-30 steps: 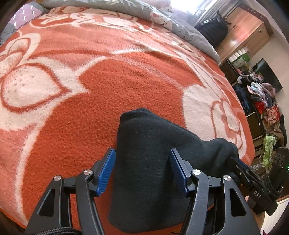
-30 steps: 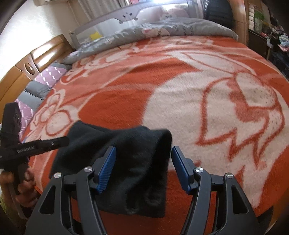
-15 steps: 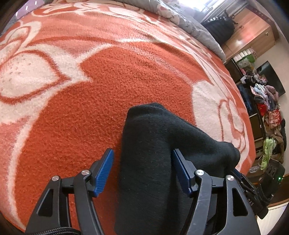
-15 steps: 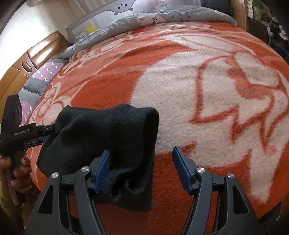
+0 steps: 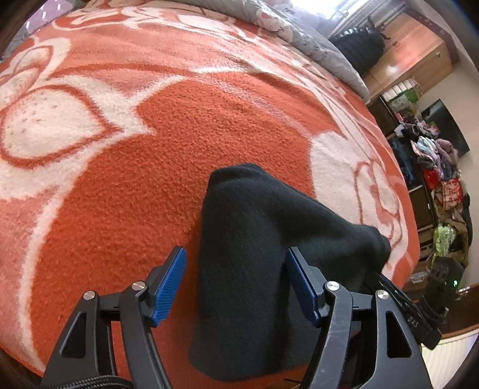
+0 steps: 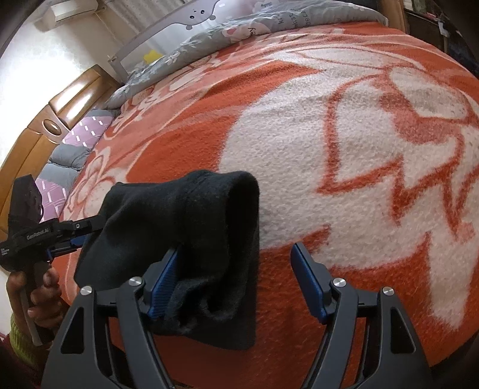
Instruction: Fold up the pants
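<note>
The black pants lie folded into a thick bundle near the front edge of the bed, on the orange and white blanket. My left gripper is open, with the bundle's near end between its blue pads. My right gripper is open too; the pants drape over its left finger and fill part of the gap. The left gripper shows in the right wrist view at the bundle's left end. The right gripper shows in the left wrist view at its right end.
A grey quilt and a grey bed rail lie at the far side of the bed. A wooden headboard and purple pillows are to the left. Cluttered shelves and a wardrobe stand beyond the bed's right edge.
Both grippers stay open around the bundle. The right gripper has shifted right, so the pants now sit at its left finger instead of filling the gap. The left view tilted slightly.
</note>
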